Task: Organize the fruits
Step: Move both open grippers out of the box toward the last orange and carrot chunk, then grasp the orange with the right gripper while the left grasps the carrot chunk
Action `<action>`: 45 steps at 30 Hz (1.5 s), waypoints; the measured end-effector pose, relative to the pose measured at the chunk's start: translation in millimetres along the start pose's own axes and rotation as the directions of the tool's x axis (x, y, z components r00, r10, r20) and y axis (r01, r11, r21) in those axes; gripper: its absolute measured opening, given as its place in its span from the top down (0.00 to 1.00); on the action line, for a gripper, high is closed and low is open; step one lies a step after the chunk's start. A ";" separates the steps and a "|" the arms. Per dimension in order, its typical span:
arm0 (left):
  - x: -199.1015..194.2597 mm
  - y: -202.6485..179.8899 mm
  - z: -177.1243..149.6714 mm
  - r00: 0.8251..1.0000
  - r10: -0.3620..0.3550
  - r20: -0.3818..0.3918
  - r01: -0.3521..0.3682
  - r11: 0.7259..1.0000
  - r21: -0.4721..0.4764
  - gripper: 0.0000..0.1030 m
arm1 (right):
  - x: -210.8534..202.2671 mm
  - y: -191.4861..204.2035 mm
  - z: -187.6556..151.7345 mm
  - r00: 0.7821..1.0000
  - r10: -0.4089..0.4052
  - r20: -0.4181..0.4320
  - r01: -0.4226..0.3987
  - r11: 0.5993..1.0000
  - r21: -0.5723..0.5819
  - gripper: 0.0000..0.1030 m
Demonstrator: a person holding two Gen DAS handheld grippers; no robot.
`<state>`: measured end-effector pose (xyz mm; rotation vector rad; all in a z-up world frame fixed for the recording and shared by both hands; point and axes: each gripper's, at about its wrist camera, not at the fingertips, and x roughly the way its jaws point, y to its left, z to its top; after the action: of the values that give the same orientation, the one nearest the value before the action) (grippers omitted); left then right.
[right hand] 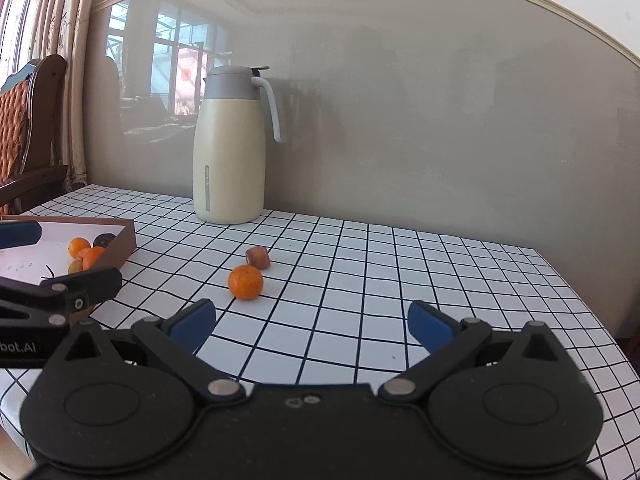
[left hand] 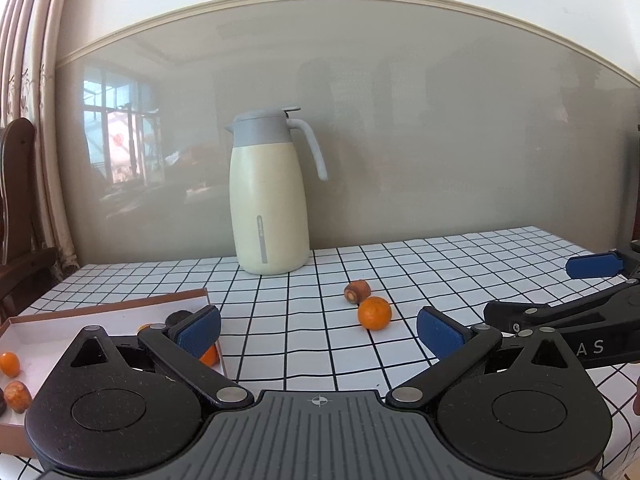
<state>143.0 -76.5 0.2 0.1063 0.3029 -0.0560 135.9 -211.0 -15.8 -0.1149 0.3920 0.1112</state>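
Orange fruit (right hand: pixel 245 282) lies on the checked table (right hand: pixel 400 280), ahead and left of the right tool (right hand: pixel 312 322), untouched; both it and the left tool (left hand: pixel 318 332) gape released, empty.

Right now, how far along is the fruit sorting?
Partly done. Several fruits already lie in the box. Nothing is in hand: the left gripper and right gripper are both open and empty. Left on the table: an orange and a brown fruit just behind it, in front of the jug.
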 end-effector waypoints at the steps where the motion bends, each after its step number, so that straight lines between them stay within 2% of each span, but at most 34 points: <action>1: 1.4 -1.7 0.5 1.000 -0.005 0.001 0.005 1.000 0.007 0.00 | 0.4 -1.3 -1.3 1.000 -0.002 -0.002 0.002 1.000 -0.005 0.06; 6: 15.4 4.8 7.1 1.000 0.011 0.001 -0.011 1.000 0.004 0.00 | 11.5 -3.7 -2.7 1.000 -0.017 -0.015 0.016 0.998 -0.061 0.08; 10: 29.0 10.1 8.5 1.000 0.026 -0.006 -0.026 1.000 0.002 0.00 | 26.6 -5.8 1.9 1.000 -0.014 -0.013 0.013 0.999 -0.051 0.09; 14: 43.2 14.0 8.8 1.000 0.004 -0.022 -0.005 1.000 -0.028 0.00 | 44.1 -2.7 3.9 0.999 0.023 -0.031 -0.023 0.999 -0.025 0.19; 24: 79.3 33.4 12.8 0.997 0.066 -0.037 -0.068 0.996 -0.051 0.00 | 92.9 22.9 6.3 0.996 0.068 -0.060 -0.070 0.997 -0.041 0.23; 25: 82.2 35.7 13.3 0.997 0.070 -0.033 -0.072 0.996 -0.050 0.00 | 99.8 26.2 6.0 0.995 0.066 -0.068 -0.069 0.997 -0.040 0.24; 28: 92.2 43.5 13.7 0.996 0.081 -0.043 -0.084 0.994 -0.063 0.00 | 121.0 36.3 9.3 0.992 0.082 -0.096 -0.086 0.996 -0.036 0.44; 34: 102.2 61.7 12.5 0.994 0.090 -0.057 -0.097 0.988 -0.117 0.00 | 151.7 51.8 22.1 0.985 0.118 -0.125 -0.127 0.990 -0.068 0.45; 39: 106.3 57.9 11.4 0.995 0.076 -0.057 -0.082 0.991 -0.104 0.00 | 166.9 54.8 19.1 0.984 0.060 -0.166 -0.075 0.994 -0.086 0.46; 45: 116.4 39.2 15.6 0.997 0.044 -0.056 -0.047 0.997 -0.058 0.00 | 167.2 27.7 17.7 0.985 0.013 -0.173 -0.020 0.999 -0.038 0.46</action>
<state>261.4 -43.8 -16.2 0.0560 0.3568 0.0010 292.4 -167.0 -66.6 -0.1609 0.5646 0.1260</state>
